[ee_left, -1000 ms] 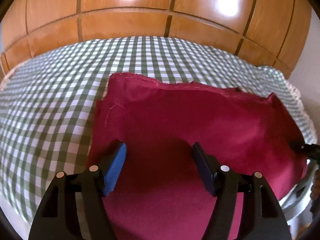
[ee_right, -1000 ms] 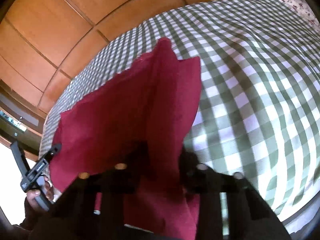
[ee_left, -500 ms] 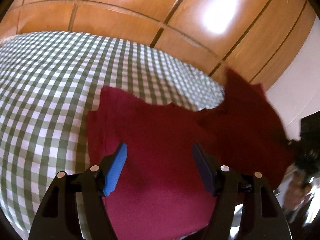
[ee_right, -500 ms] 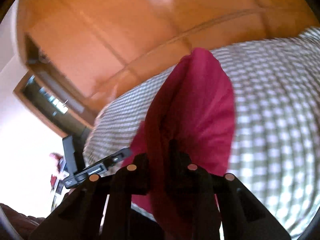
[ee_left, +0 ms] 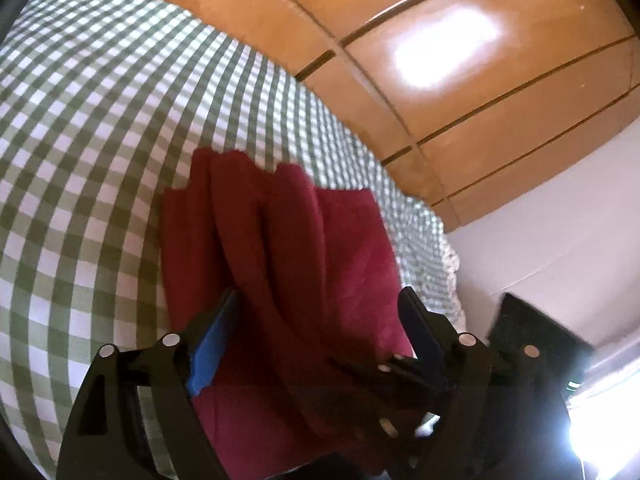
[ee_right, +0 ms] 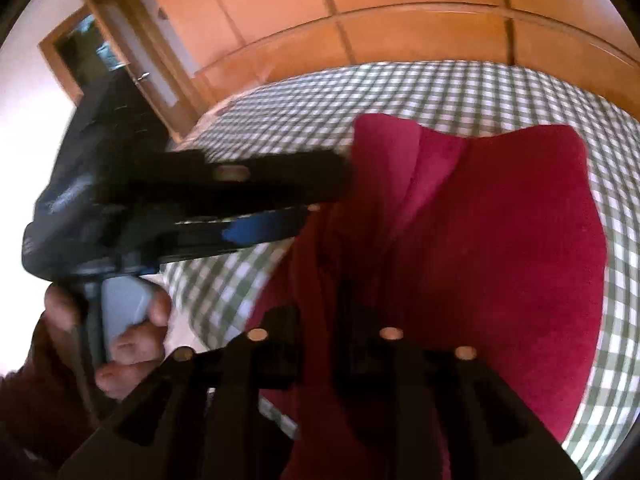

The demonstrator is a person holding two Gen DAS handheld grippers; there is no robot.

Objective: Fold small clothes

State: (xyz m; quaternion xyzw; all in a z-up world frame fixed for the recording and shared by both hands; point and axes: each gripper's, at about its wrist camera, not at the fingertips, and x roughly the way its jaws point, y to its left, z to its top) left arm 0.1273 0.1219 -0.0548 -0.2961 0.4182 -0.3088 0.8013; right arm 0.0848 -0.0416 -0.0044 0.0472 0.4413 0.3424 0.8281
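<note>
A dark red cloth [ee_left: 288,248] lies on the green-and-white checked table cover [ee_left: 80,140], doubled over with several long folds. My left gripper [ee_left: 320,324] is open, its blue-padded fingers [ee_left: 212,344] on either side of the raised folds. My right gripper [ee_right: 320,332] is shut on the near edge of the red cloth [ee_right: 500,240] and holds it lifted. In the right wrist view the left gripper [ee_right: 276,196] reaches in from the left over the cloth, held by a hand [ee_right: 132,328].
Wooden panelled cupboard doors [ee_left: 460,60] stand behind the table. A white wall [ee_left: 560,220] is to the right. The table cover's lace edge [ee_left: 448,256] marks the right side. A wooden door frame [ee_right: 100,40] is at the left.
My right gripper carried the cloth's right edge up and over to the left, doubling the cloth. The left gripper swung right and now straddles the folds; the two grippers have come close together.
</note>
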